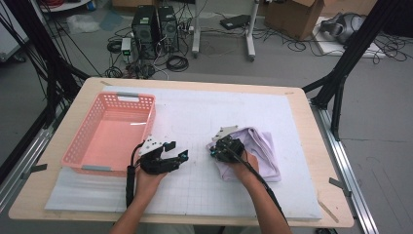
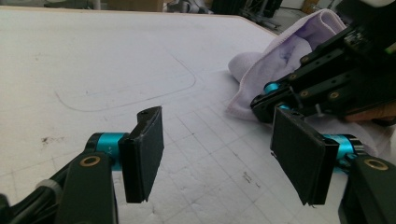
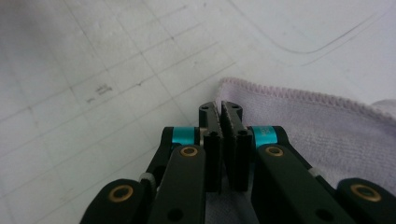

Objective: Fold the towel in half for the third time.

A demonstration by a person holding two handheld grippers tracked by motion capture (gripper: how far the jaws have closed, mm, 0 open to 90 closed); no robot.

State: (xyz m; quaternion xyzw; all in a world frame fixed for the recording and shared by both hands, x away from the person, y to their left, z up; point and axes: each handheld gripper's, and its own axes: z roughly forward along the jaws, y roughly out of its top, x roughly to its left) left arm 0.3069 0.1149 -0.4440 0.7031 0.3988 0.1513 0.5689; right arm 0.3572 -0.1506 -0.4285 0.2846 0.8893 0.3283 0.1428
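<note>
Two grippers are kept over the counter (image 1: 292, 195): the right gripper's (image 3: 220, 109) fingers are pinched together at the towel's (image 1: 260, 146) edge, seemingly for lifting, while the left gripper's (image 2: 219, 154) fingers are held wide and empty.

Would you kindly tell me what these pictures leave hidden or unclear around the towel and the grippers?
- Right gripper view: whether towel cloth sits between the shut jaws; they hide it.
- High view: the towel's near-left part, covered by the right gripper.
- Left gripper view: the towel's right side, behind the other gripper.
</note>
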